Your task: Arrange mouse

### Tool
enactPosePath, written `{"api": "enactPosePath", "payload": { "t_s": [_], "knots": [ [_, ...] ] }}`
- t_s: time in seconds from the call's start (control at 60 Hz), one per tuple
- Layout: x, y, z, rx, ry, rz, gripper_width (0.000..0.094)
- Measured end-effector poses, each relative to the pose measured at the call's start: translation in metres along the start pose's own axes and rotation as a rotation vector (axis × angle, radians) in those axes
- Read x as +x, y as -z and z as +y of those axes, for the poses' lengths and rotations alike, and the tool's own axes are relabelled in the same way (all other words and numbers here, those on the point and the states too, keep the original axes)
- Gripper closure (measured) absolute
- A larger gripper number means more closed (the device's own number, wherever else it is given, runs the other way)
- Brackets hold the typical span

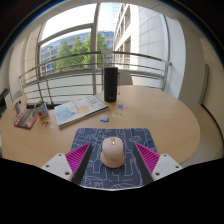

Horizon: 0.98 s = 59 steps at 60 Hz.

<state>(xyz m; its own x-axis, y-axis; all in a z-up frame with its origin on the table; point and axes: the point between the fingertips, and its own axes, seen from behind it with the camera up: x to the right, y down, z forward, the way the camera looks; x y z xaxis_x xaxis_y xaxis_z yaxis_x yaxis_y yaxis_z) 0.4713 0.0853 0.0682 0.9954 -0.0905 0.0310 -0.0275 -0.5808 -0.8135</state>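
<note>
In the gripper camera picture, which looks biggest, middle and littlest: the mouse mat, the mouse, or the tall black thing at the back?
1. Mouse mat, biggest by far.
2. Black cylinder and mouse: they look about alike, so no fair ranking. The cylinder stands much farther from the camera, so it may really be bigger.

The mouse sits on the mat between the open gripper's fingers.

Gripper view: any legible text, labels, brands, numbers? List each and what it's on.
None can be read.
Open magazine beyond the mouse pad: print too small to read.
Mouse pad: light line pattern only, no words made out.
Mouse: no visible logo; it stands between the open claw fingers.
Black cylinder near the window: no readable label.
</note>
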Motion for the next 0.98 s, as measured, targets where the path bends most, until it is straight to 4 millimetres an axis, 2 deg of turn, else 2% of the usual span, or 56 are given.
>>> {"api": "enactPosePath", "payload": {
  "t_s": [0.1,0.217,0.367,0.45,0.633,0.8,0.983],
  "knots": [
    [-0.001,0.049,-0.013,0.04,0.02,0.013,0.0086],
    [-0.003,0.106,-0.018,0.081,0.037,0.04,0.0085],
    [-0.012,0.168,-0.012,0.109,0.049,0.054,0.0085],
    [-0.016,0.191,-0.006,0.118,0.064,0.061,0.0085],
    [-0.024,0.226,0.01,0.123,0.065,0.065,0.0086],
    [-0.025,0.233,0.021,0.115,0.068,0.072,0.009],
    [-0.024,0.246,0.018,0.119,0.051,0.083,0.0089]
  ]
}}
